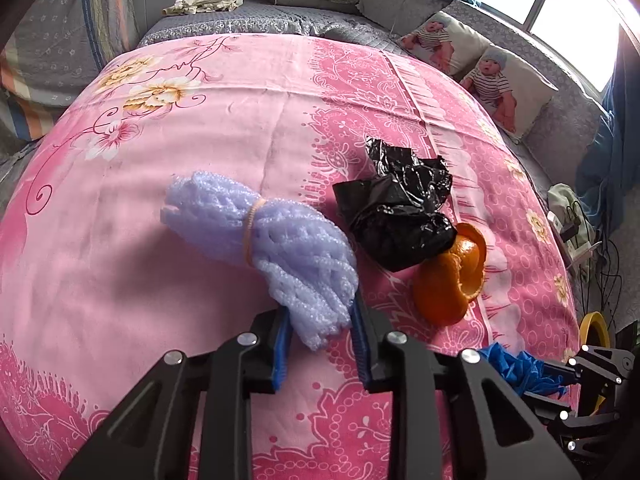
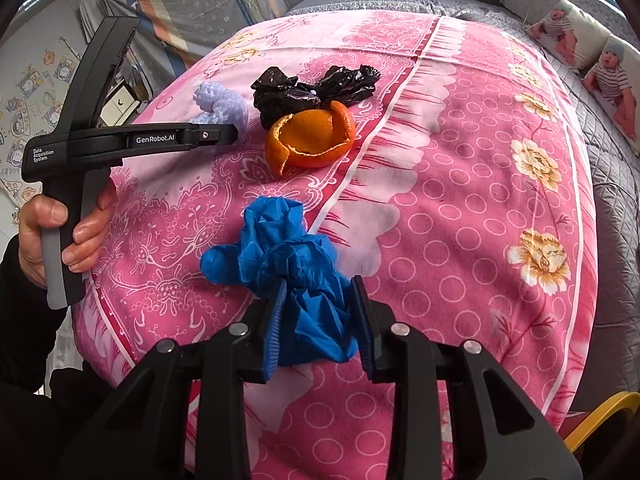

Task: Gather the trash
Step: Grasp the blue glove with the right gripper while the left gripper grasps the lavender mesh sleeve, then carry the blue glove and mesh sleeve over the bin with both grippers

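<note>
On the pink bedspread [image 1: 168, 152] lie a lilac foam net bundle [image 1: 280, 248] tied with a rubber band, a crumpled black plastic bag [image 1: 400, 216] and an orange peel [image 1: 452, 280]. My left gripper [image 1: 320, 320] is shut on the near end of the foam net. My right gripper [image 2: 320, 312] is shut on a crumpled blue glove [image 2: 296, 272]. In the right wrist view the left gripper [image 2: 236, 134] reaches to the foam net [image 2: 218, 104], beside the black bag [image 2: 308, 92] and orange peel [image 2: 312, 136]. The blue glove also shows in the left wrist view [image 1: 516, 368].
Two baby-print pillows [image 1: 472, 56] lie at the far right of the bed on a grey quilt [image 1: 248, 20]. A yellow rim [image 1: 596, 328] stands off the bed's right edge, also low right in the right wrist view [image 2: 604, 412]. Cables [image 1: 576, 232] lie on the floor.
</note>
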A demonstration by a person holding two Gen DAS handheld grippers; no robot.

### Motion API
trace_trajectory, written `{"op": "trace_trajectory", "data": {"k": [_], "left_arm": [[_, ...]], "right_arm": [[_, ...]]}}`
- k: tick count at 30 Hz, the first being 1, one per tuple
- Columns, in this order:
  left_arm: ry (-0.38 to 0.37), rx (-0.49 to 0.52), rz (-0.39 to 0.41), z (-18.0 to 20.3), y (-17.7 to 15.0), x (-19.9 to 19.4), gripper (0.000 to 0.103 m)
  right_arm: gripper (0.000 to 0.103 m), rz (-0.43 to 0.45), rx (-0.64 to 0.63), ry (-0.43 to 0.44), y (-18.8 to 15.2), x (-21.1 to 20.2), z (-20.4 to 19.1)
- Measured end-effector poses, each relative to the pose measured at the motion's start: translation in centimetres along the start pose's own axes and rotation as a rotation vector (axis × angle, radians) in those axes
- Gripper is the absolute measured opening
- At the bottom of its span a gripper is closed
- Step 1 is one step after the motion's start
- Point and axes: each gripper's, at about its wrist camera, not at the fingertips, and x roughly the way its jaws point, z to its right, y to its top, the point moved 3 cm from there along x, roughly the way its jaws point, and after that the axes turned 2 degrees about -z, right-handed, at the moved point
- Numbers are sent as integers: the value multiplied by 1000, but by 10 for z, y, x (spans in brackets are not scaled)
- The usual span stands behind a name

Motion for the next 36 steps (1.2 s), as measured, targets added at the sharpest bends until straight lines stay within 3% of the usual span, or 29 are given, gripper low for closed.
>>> {"op": "trace_trajectory", "data": {"k": [8, 20, 36], "left_arm": [[-19, 10, 34, 1, -7, -18, 20], [-49, 8, 107, -2, -24, -62, 20], [-130, 118, 169, 44, -54, -111, 20]], "right_arm": [[14, 11, 2, -8, -6, -10, -7], [13, 69, 41, -9, -18, -49, -6], [13, 132, 118, -23, -42, -85, 13]]}}
